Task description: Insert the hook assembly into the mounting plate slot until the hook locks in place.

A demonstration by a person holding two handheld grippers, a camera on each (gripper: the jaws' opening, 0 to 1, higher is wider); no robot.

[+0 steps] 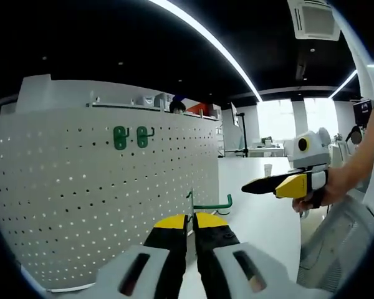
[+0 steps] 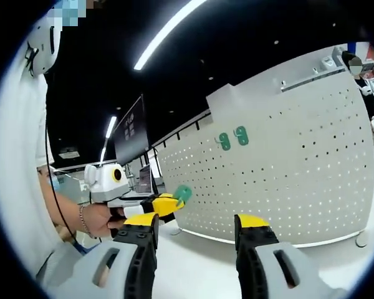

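White pegboard [image 1: 100,199] fills the left gripper view's nine o'clock side, two green hooks [image 1: 129,137] already mounted. The left gripper [image 1: 190,225], jaws pinched, holds a green hook assembly [image 1: 210,204]; the right gripper [image 1: 287,184] hovers at three o'clock. In the right gripper view, the right gripper [image 2: 199,230] gapes empty. Best to square the hook's plate to a slot beside those mounted, then press firmly.

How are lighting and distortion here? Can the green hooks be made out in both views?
Left gripper view: even light, ceiling strip blown out, fisheye bows the pegboard; two mounted hooks crisp, held hook in the left claw clear. Right gripper view: dim ceiling, pegboard curved; mounted hooks small but legible; right claw sharp.
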